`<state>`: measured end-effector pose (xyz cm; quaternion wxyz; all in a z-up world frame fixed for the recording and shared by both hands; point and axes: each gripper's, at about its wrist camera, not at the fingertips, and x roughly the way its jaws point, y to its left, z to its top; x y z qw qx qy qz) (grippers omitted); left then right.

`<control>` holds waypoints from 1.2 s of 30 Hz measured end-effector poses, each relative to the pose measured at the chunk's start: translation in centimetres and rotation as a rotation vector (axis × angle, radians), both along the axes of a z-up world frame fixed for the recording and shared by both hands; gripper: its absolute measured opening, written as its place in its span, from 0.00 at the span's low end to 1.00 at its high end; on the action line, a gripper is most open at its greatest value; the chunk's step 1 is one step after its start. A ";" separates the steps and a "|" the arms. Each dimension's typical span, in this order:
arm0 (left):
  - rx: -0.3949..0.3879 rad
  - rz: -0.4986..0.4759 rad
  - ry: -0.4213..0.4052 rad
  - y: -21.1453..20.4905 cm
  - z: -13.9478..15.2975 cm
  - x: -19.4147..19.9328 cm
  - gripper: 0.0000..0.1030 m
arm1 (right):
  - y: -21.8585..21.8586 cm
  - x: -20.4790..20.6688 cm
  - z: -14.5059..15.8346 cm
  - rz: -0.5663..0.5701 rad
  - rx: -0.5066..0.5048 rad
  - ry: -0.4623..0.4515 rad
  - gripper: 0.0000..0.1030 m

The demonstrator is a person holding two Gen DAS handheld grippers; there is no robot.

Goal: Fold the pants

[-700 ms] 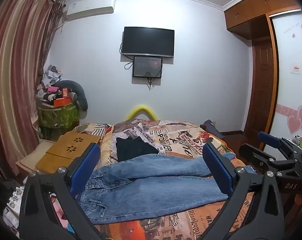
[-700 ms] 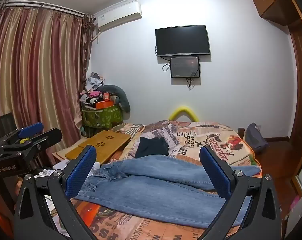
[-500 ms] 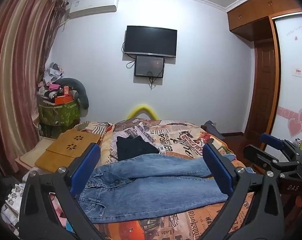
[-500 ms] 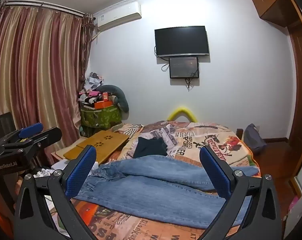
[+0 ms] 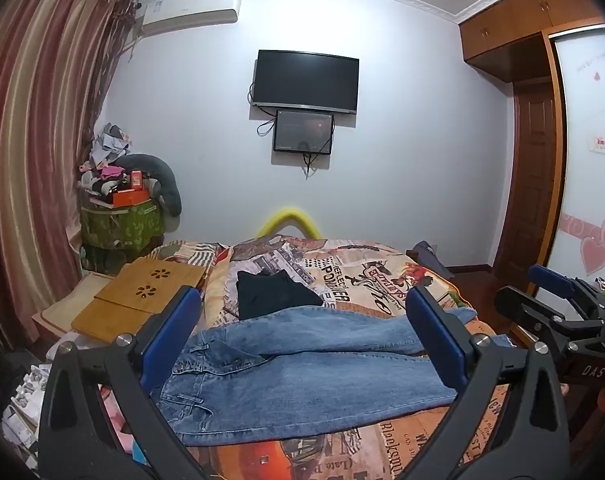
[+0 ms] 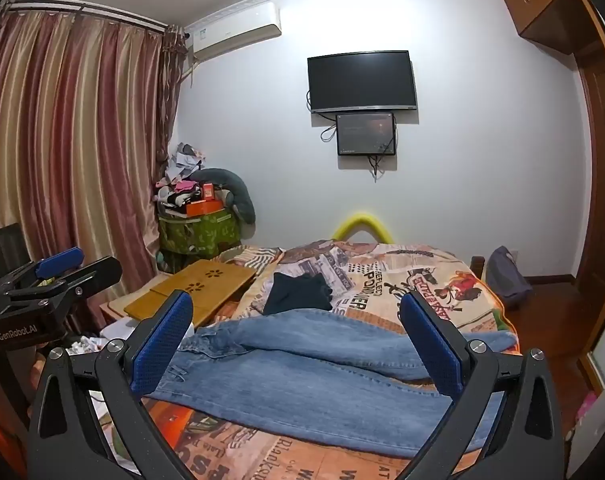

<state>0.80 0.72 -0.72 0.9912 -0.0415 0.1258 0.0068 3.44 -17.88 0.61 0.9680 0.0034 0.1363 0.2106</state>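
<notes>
Blue jeans (image 5: 298, 376) lie flat across the near part of the bed, waist at the left, legs running to the right; they also show in the right wrist view (image 6: 302, 372). My left gripper (image 5: 302, 340) is open and empty, held above and short of the jeans. My right gripper (image 6: 298, 344) is open and empty, also short of the jeans. The right gripper shows at the right edge of the left wrist view (image 5: 558, 312). The left gripper shows at the left edge of the right wrist view (image 6: 50, 280).
A folded black garment (image 5: 274, 294) lies on the printed bedspread (image 5: 362, 276) behind the jeans. A wooden lap desk (image 5: 142, 296) sits at the bed's left. A cluttered green bin (image 5: 118, 224), curtains and a wardrobe (image 5: 534, 160) line the room.
Both views have tilted slightly, so the room sits a little lower in frame. The jeans have not moved and both grippers stay open.
</notes>
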 end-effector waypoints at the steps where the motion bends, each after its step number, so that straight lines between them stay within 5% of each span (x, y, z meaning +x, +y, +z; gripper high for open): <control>1: -0.003 0.001 0.001 0.0 0.1 0.1 1.00 | 0.0 0.0 0.0 0.000 0.000 0.000 1.00; 36: -0.012 0.000 0.002 0.2 0.4 -0.2 1.00 | -0.5 0.1 0.0 -0.005 -0.008 -0.002 1.00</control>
